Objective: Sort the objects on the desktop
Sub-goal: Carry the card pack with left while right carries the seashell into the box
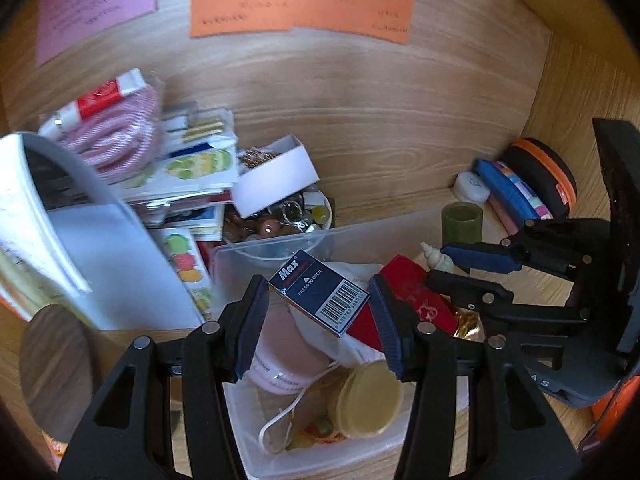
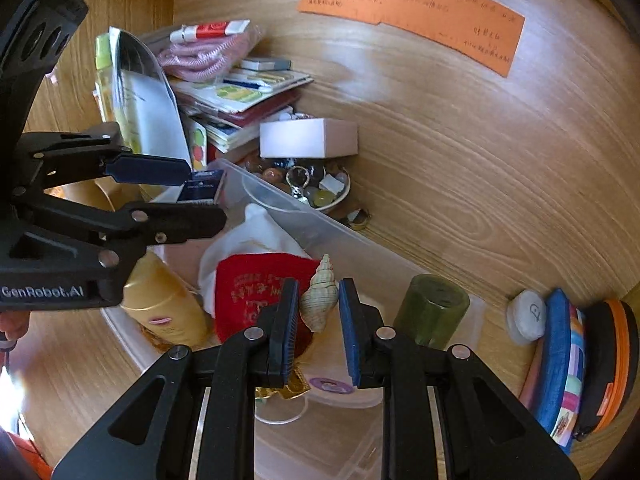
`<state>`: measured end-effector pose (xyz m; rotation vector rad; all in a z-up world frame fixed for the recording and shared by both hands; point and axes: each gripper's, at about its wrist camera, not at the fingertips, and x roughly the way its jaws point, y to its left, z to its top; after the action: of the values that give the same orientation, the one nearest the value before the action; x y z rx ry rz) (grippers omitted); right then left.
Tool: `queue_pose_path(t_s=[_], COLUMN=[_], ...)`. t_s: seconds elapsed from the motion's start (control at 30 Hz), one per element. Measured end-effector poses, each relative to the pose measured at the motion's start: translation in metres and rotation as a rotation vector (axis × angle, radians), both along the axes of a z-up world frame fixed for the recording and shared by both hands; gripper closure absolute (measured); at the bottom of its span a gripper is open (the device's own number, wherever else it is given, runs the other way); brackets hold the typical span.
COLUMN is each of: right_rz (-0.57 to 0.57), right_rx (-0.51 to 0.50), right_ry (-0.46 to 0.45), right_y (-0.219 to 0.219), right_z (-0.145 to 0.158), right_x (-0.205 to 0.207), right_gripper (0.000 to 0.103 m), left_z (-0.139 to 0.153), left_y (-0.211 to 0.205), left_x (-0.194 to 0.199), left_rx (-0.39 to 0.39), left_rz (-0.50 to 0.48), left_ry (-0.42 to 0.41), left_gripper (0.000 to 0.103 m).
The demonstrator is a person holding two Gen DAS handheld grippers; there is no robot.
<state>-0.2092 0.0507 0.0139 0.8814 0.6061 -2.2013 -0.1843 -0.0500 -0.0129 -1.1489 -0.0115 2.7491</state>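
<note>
Blue Max box [image 1: 320, 294] gripped between the partly opened fingers of the left gripper [image 1: 319, 320] at lower centre, pale spiral shell [image 2: 319, 294] clamped by the nearly closed right gripper [image 2: 319, 330], both held above the clear plastic bin [image 1: 352, 460] on the table [image 1: 400, 128].

Two hand-held grippers [image 1: 318, 320] [image 2: 319, 330], one blue box [image 1: 318, 292], one seashell [image 2: 319, 294], three paper notes [image 1: 300, 6]

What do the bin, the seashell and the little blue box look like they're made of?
The storage bin looks like frosted, semi-clear plastic: its contents show through the wall. The seashell seems to be real shell, matte cream with ribbed spiral whorls. The blue Max box looks like printed cardboard, with sharp folded edges and a barcode; its finish is slightly glossy.
</note>
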Motion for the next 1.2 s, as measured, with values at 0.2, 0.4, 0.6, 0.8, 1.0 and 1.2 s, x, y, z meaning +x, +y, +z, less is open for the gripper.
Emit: queue_pose_path(t_s=[0.2, 0.4, 0.6, 0.8, 1.0, 1.2], right_rz=[0.002, -0.001, -0.006, -0.014, -0.028, -0.047], right_rx=[0.038, 0.071, 0.092, 0.104, 0.095, 0.091], right_ry=[0.006, 0.008, 0.034, 0.065, 0.1, 0.123], right_y=[-0.006, -0.009, -0.009, -0.01, -0.005, -0.001], right_z=[-0.008, -0.018, -0.019, -0.018, -0.01, -0.003], right_x=[-0.007, -0.01, -0.007, -0.006, -0.002, -0.001], right_gripper=[0.085, 0.085, 0.085, 0.076, 0.067, 0.062], left_z=[-0.011, -0.019, -0.024, -0.024, -0.018, -0.006], left_y=[0.002, 0.003, 0.004, 0.002, 0.002, 0.001], left_x=[-0.011, -0.02, -0.025, -0.026, -0.022, -0.015], left_rx=[0.014, 0.018, 0.026, 0.036, 0.03, 0.02], left_rz=[-0.013, -0.02, -0.023, -0.016, -0.008, 0.0], left_ry=[-0.041, -0.069, -0.087, -0.091, -0.066, -0.024], left_gripper=[0.052, 0.052, 0.052, 0.05, 0.042, 0.034])
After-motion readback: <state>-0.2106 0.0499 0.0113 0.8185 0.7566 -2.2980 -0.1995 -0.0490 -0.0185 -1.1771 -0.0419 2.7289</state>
